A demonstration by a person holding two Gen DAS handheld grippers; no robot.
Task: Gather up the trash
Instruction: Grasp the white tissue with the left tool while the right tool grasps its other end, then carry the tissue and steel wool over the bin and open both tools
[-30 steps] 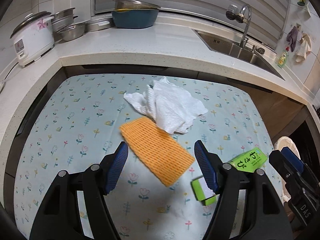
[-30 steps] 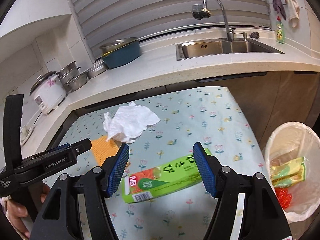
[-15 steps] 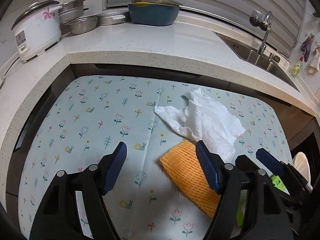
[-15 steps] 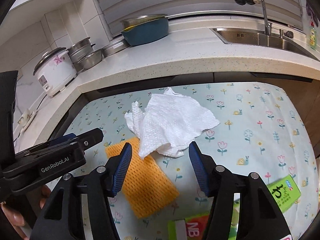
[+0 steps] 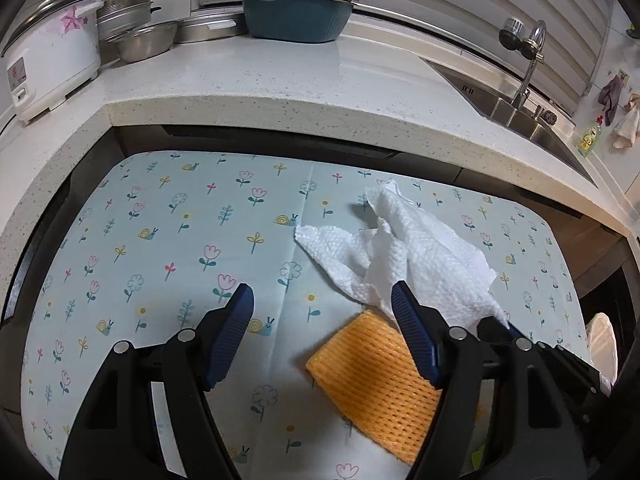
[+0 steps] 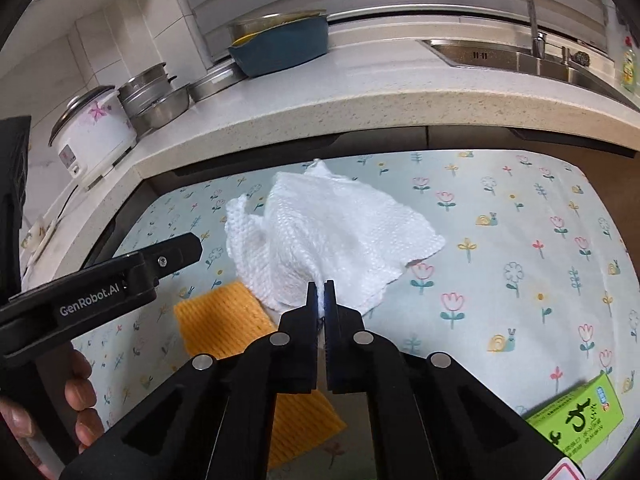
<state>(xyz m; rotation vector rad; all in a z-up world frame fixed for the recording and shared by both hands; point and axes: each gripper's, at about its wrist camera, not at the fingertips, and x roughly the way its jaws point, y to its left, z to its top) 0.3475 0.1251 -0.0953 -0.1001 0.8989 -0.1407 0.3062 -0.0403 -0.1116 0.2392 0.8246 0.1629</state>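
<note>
A crumpled white paper towel (image 6: 332, 232) lies on the flowered tablecloth (image 6: 520, 240), partly over an orange foam net sleeve (image 6: 224, 320). My right gripper (image 6: 319, 294) is shut on the towel's near edge. In the left wrist view the towel (image 5: 420, 256) and the orange sleeve (image 5: 372, 376) lie to the right. My left gripper (image 5: 322, 312) is open and empty above the cloth, left of the towel. A green box (image 6: 576, 420) lies at the right gripper's lower right.
A stone counter (image 5: 280, 80) wraps the far side, with a rice cooker (image 5: 48, 56), steel bowls (image 5: 144, 40), a blue basin (image 5: 296, 16) and a sink (image 6: 520, 60). The white rim of a bin bag (image 5: 600, 340) shows off the table's right edge.
My right gripper moved forward to the paper towel and shut on its near edge. My left gripper stayed open and drifted left and closer to the table.
</note>
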